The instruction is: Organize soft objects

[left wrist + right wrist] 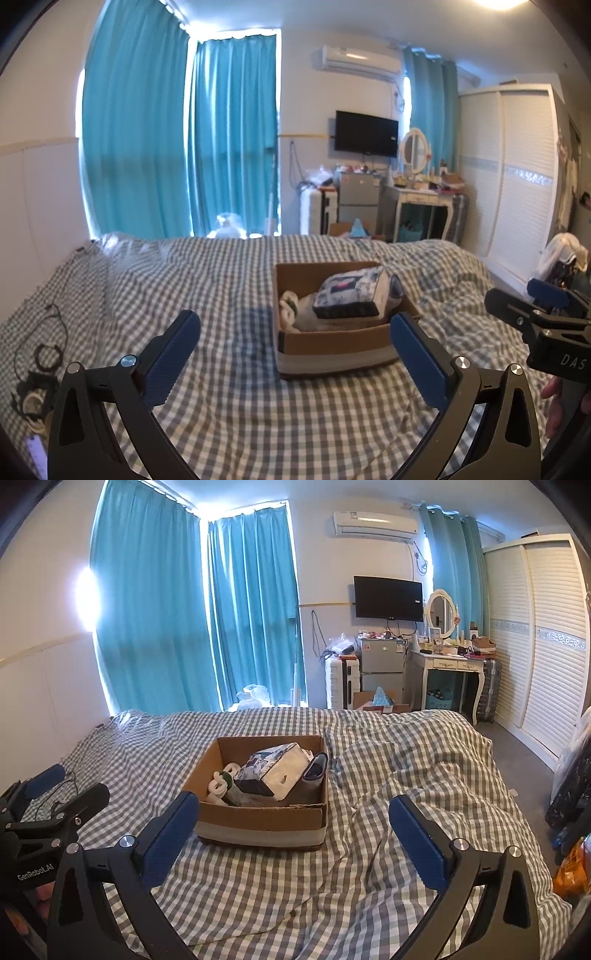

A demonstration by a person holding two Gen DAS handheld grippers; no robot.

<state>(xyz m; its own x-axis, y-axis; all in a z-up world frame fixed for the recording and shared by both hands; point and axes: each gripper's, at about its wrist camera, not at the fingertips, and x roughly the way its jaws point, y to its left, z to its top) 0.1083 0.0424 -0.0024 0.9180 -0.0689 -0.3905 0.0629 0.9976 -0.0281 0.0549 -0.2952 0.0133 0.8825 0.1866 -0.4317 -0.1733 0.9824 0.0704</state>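
Observation:
A cardboard box (pixel 332 341) sits on the checked bed; it also shows in the right wrist view (pixel 258 821). Inside it lie a patterned soft pouch (pixel 347 295) (pixel 273 775), a white and green soft item (pixel 290 308) (pixel 221 784) and a grey-blue item (pixel 316 771). My left gripper (pixel 295 358) is open and empty, held above the bed just in front of the box. My right gripper (pixel 295 840) is open and empty, in front of and to the right of the box. Each gripper shows at the edge of the other's view (pixel 535 314) (pixel 48 801).
The grey-white checked duvet (pixel 406 775) is rumpled on the right. Black cables and small items (pixel 40 365) lie at the bed's left edge. Beyond the bed stand teal curtains, a suitcase, a small fridge (pixel 380 664), a dressing table (pixel 450 664) and a white wardrobe.

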